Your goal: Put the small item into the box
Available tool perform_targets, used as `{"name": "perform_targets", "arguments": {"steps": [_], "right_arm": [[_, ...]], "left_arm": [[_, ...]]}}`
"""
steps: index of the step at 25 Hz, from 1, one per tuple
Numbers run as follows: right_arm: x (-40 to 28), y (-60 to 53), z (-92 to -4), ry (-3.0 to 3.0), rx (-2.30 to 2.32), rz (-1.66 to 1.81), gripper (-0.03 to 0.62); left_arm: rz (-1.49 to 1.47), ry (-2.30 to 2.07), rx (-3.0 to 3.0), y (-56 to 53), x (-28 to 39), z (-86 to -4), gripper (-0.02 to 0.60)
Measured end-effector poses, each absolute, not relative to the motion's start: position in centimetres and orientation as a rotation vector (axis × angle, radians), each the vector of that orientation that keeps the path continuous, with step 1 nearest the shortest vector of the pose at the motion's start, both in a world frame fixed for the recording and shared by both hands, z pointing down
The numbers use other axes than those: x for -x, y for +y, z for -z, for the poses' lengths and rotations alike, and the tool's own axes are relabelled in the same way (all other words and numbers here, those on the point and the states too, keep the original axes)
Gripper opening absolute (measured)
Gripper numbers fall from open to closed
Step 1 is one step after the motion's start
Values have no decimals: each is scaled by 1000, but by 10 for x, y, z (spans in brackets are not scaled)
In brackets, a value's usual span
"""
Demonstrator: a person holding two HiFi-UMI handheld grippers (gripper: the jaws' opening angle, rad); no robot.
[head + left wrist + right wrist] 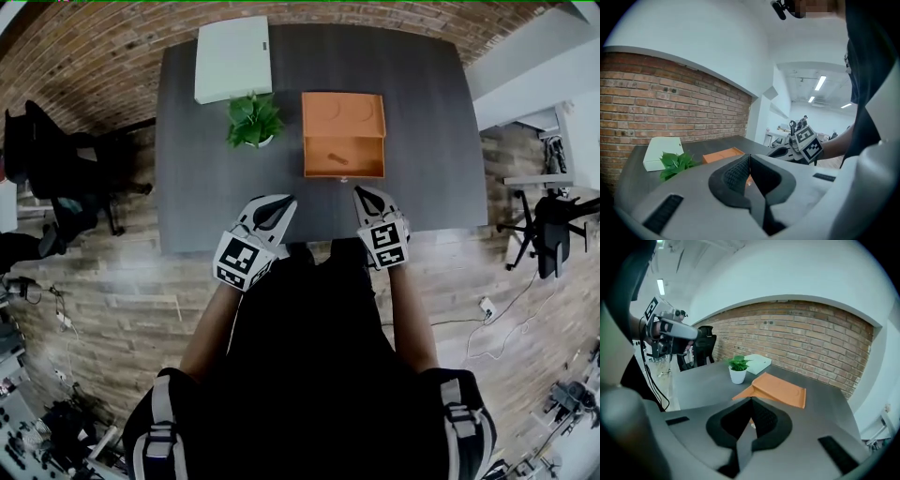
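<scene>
Far left on the dark table (187, 187) sits a white case (232, 58), with a potted plant (253, 120) just near of it, both untouched. The left gripper (279, 203) hangs over the near edge, fingers pressed together on nothing. To the right, mid-table, the orange box (343, 134) lies open, and a small item (338, 158) rests inside its near compartment, apart from both grippers. The right gripper (364, 195) hovers just near of the box, its fingers also pressed together and empty. By the look of it the drop is already made; at most, closing the box remains.
</scene>
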State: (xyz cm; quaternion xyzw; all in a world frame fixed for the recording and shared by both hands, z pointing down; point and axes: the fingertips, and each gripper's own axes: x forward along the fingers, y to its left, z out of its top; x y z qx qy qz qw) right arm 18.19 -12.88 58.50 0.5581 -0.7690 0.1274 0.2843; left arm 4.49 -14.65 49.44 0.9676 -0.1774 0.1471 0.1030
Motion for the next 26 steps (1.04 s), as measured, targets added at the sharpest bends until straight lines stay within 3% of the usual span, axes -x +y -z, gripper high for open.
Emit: {"name": "perform_targets", "arguments": {"steps": [12,26], "right_arm": [[-172,-103,-535,-2073,-1558,-287,25],[-144,-112,-522,-2118,-1508,-227,25]], "left_arm": [[-387,-418,-2916,-133,-50,-481,23],[-362,-647,-2819,-148,13,-497,23]]}}
